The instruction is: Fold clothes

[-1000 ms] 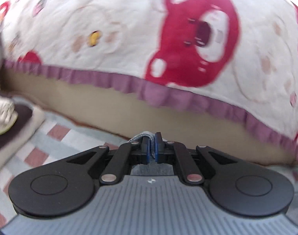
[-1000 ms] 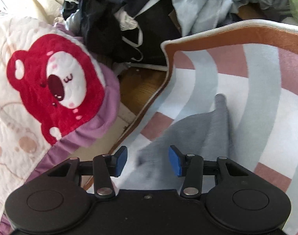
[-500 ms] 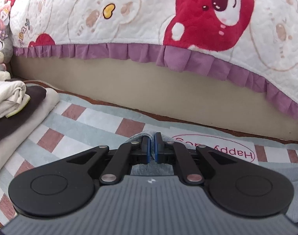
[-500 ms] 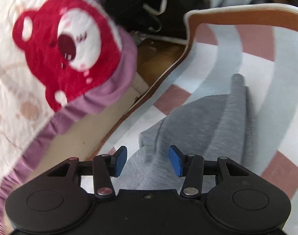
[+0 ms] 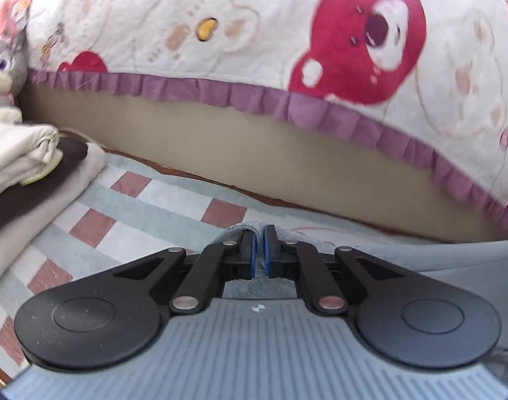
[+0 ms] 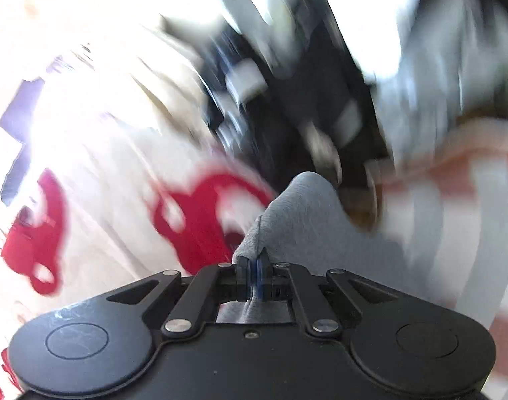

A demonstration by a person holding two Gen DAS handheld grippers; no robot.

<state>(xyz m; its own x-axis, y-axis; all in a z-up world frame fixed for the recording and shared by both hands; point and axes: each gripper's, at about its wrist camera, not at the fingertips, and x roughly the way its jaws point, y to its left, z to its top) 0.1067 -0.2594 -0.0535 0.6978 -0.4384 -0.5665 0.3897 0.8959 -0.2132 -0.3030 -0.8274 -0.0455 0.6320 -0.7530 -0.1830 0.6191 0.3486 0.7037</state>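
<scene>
A grey garment [image 5: 460,260] stretches across the striped rug [image 5: 173,206] beside the bed. My left gripper [image 5: 260,250] is shut on one edge of it, low over the rug, a small fold bulging past the blue pads. In the blurred right wrist view, my right gripper [image 6: 253,275] is shut on another part of the grey garment [image 6: 307,213], which rises in a hump ahead of the fingers. How the rest of the garment lies is hidden under the gripper bodies.
The bed's quilt [image 5: 254,33] with red bears and a purple frill hangs over a tan base [image 5: 254,153]. A stack of folded cream and dark clothes [image 5: 30,173] sits on the rug at left, a plush toy [image 5: 2,56] behind it. A dark clothes heap [image 6: 304,83] lies ahead of the right gripper.
My right gripper has shut on the grey garment and swings fast, blurring its view. The left gripper stays shut on its edge and has shifted slightly along the bed.
</scene>
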